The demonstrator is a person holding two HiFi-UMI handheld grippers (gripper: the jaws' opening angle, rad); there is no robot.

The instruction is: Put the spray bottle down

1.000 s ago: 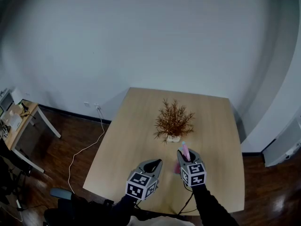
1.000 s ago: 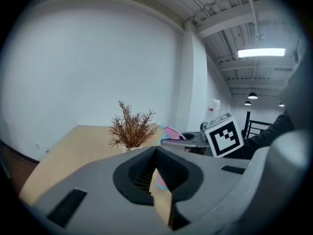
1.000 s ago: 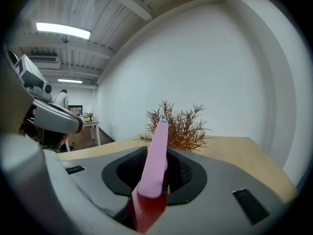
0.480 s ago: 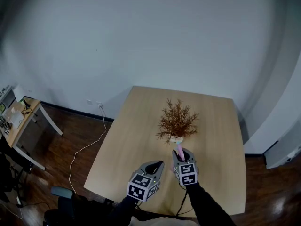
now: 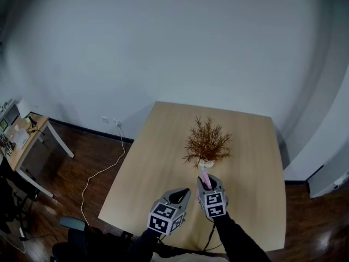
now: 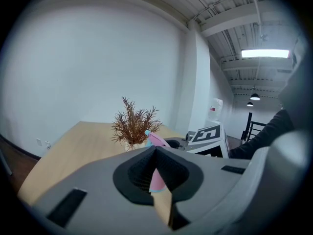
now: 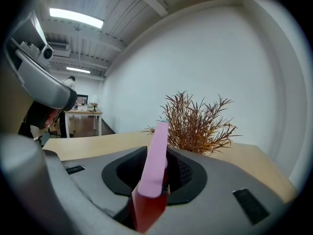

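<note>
I hold a pink spray bottle in my right gripper, which is shut on it. The bottle stands up between the jaws just in front of the white pot of a dry brown plant on the wooden table. In the right gripper view the pink bottle fills the gap between the jaws of the right gripper, with the plant close behind. My left gripper hovers beside it on the left, its jaws together and empty. From the left gripper view the bottle shows to the right.
The plant stands mid-table, with bare wood on either side and beyond it. A white cable runs across the dark floor from a wall socket. A cluttered desk stands at the far left, and a white cabinet at the right.
My right gripper has moved left and a little lower with the bottle, ending straight in front of the plant pot. The left gripper has stayed put.
</note>
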